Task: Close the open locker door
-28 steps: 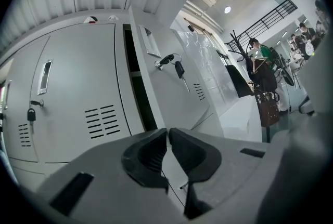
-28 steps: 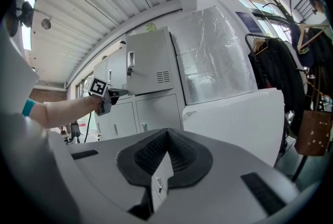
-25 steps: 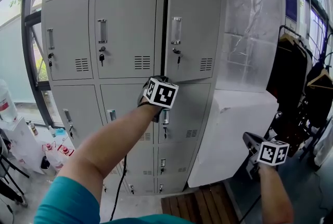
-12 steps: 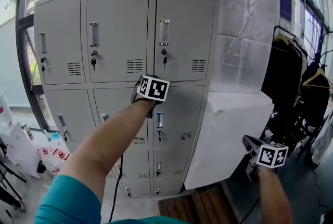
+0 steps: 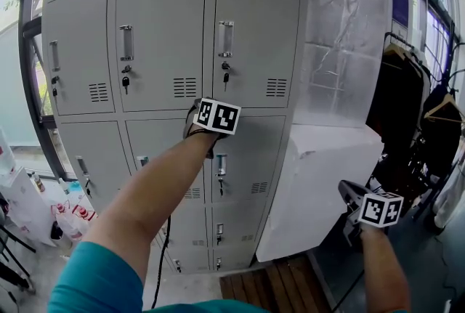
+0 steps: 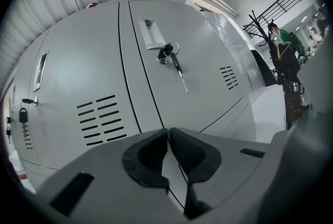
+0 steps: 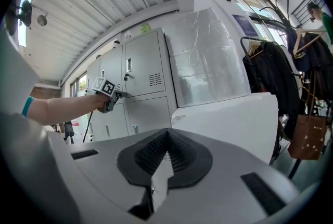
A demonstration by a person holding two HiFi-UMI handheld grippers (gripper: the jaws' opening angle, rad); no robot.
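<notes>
Your left gripper (image 6: 168, 130) had its jaws pinched together on nothing. Their tips sat right at the lower left corner of the pale grey metal locker door (image 6: 203, 82), which lay flush with the neighbouring doors (image 6: 78, 77). A small dark key (image 6: 167, 53) hung in that door's lock, above the jaws. Your right gripper (image 7: 166, 133), well apart from the left, also had its jaws closed and empty, pointed toward the grey locker cabinet (image 7: 140, 69).
</notes>
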